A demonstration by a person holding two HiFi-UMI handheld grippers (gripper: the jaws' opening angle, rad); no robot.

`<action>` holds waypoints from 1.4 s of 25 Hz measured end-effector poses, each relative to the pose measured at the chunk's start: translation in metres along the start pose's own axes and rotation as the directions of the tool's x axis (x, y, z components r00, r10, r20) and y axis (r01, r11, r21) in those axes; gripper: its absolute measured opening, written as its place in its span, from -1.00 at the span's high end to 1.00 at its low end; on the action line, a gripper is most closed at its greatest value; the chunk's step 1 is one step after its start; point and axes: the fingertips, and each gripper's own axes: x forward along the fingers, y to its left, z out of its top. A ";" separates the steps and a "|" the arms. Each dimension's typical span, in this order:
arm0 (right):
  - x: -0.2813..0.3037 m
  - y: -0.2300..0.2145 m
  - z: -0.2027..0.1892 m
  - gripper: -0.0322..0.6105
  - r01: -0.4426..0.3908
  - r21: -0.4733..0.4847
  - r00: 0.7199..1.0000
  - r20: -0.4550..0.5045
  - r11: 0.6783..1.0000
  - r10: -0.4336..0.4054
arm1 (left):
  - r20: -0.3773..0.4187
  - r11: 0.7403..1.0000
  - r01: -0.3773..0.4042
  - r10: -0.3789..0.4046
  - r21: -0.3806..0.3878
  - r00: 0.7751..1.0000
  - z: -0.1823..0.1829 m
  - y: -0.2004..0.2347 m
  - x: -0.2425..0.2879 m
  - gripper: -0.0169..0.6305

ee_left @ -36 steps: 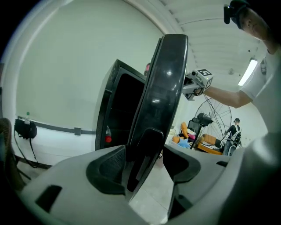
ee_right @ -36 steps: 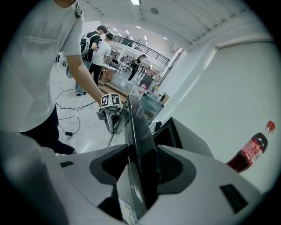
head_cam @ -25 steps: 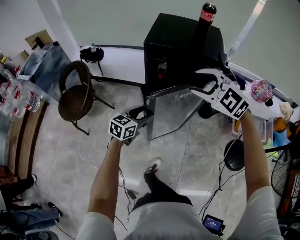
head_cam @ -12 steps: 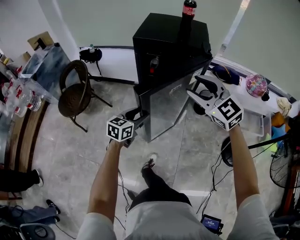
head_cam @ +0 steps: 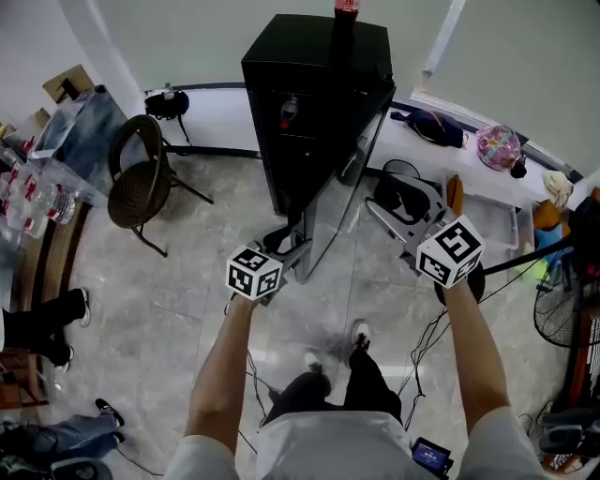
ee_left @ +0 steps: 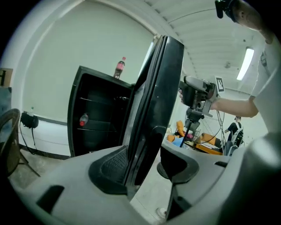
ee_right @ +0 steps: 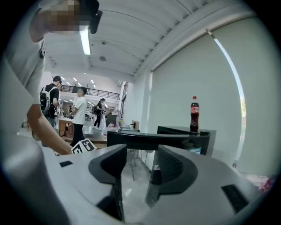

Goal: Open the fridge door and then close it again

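Fridge door (head_cam: 330, 202) has swung from half open to wide — it now juts edge-on from the black fridge (head_cam: 314, 84), so opening looks done and closing remains. Left gripper (head_cam: 286, 246) straddles the door's outer edge, jaws spread. Right gripper (head_cam: 392, 199) — spread, empty — has drawn clear beside the fridge. The door is a thick, dark-rimmed slab.

Cola bottle (head_cam: 346, 7) cropped at top edge, fridge (head_cam: 314, 47) interior too dark
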 end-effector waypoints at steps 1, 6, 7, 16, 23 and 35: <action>-0.008 0.004 -0.003 0.21 0.000 0.015 1.000 -0.001 1.000 0.000 | -0.005 1.000 0.014 -0.014 0.003 1.000 -0.003 -0.010 0.001 0.26; -0.054 0.023 -0.018 0.15 0.017 0.043 1.000 -0.017 0.999 -0.016 | -0.032 0.995 0.103 -0.102 0.017 0.994 -0.016 -0.065 0.019 0.32; -0.061 0.026 -0.020 0.14 0.020 0.044 1.000 -0.023 0.999 -0.019 | -0.039 0.993 0.118 -0.117 0.025 0.992 -0.017 -0.074 0.023 0.33; -0.110 0.029 -0.032 0.09 0.096 0.074 0.995 -0.032 0.993 -0.093 | -0.103 0.971 0.228 -0.220 0.070 0.970 -0.023 -0.149 0.076 0.50; -0.136 0.003 -0.054 0.04 0.228 0.141 0.974 -0.038 0.963 -0.224 | -0.172 0.932 0.340 -0.317 0.128 0.933 -0.022 -0.209 0.124 0.34; -0.187 -0.087 -0.082 0.23 0.433 0.108 0.900 -0.103 0.895 -0.423 | -0.045 0.957 0.280 -0.278 0.071 0.960 0.019 -0.188 0.120 0.34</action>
